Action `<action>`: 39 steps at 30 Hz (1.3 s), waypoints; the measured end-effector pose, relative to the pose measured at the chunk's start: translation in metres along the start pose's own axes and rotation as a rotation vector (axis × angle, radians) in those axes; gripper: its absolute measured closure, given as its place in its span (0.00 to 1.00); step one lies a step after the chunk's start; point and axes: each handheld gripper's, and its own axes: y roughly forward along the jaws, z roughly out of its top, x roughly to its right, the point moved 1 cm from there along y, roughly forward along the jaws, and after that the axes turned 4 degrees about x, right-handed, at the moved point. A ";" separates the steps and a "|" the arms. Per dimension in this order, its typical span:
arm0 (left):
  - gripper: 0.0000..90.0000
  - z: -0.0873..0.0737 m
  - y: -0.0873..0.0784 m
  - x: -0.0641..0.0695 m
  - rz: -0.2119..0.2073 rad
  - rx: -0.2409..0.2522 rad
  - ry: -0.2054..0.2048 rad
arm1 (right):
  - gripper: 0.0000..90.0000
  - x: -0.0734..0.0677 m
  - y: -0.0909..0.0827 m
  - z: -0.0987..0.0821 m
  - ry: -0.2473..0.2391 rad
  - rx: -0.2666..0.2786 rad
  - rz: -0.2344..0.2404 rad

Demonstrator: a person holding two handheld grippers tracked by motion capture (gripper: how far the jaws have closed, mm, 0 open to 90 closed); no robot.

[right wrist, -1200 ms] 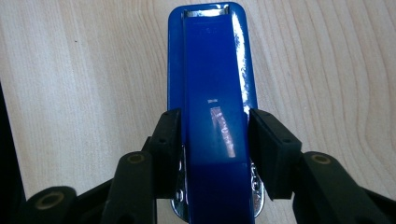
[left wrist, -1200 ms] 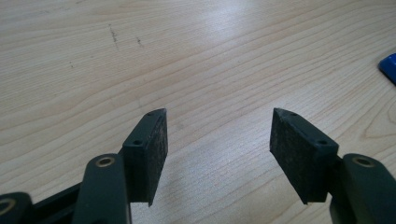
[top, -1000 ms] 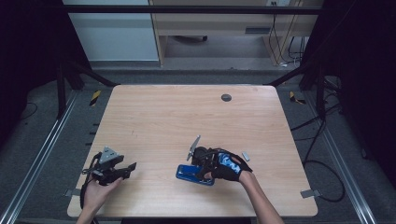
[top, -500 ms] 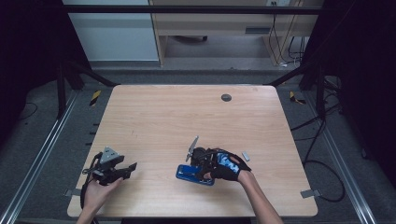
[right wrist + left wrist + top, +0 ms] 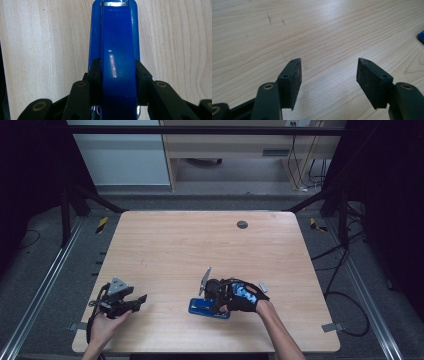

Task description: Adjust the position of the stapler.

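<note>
The right hand-held gripper (image 5: 119, 82) is closing on the glossy blue plastic stapler (image 5: 119, 45), jaws w/ pads pressing both its flanks near the rear, its front end lying ahead on the light wooden counter (image 5: 165, 245). Risk: slick sides, prob. still resting on the counter, so it could slip or pivot nose-down on lifting. The left hand-held gripper (image 5: 329, 72) is standing open, nothing between its jaws.

Place: a lab or test room, set up for recording.
Table: bare wooden table (image 5: 165, 245) inside a dark metal frame (image 5: 75, 200).
Floor: grey, with loose cables (image 5: 345, 270) past the table's right edge.
Background: wooden desk (image 5: 225, 145) beyond the far edge.
</note>
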 end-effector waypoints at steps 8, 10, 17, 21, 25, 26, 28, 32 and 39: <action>0.41 0.000 0.000 0.001 -0.004 -0.001 0.004 | 0.73 -0.003 0.000 -0.001 -0.061 -0.005 0.008; 0.41 0.000 0.001 0.001 -0.005 -0.001 0.005 | 0.73 -0.003 0.000 -0.002 -0.076 -0.001 0.015; 0.41 0.000 0.001 0.001 -0.007 -0.005 0.012 | 0.73 -0.005 0.000 -0.003 -0.110 0.010 0.021; 0.41 0.000 0.001 0.002 -0.008 -0.006 0.010 | 0.73 -0.005 -0.001 -0.004 -0.120 0.008 0.029; 0.41 0.000 0.001 0.002 -0.011 -0.005 0.011 | 0.73 -0.005 -0.001 -0.004 -0.120 0.008 0.030; 0.41 0.000 0.001 0.002 -0.011 -0.005 0.011 | 0.73 -0.005 -0.001 -0.004 -0.120 0.008 0.030; 0.41 0.000 0.002 0.003 -0.014 -0.006 0.014 | 0.72 -0.005 -0.001 -0.004 -0.121 0.006 0.026; 0.41 0.000 0.002 0.003 -0.016 -0.005 0.013 | 0.62 -0.007 -0.004 -0.004 -0.104 0.035 0.021; 0.41 0.002 0.000 0.005 -0.025 0.009 0.015 | 0.56 -0.011 -0.022 -0.007 -0.026 0.159 -0.032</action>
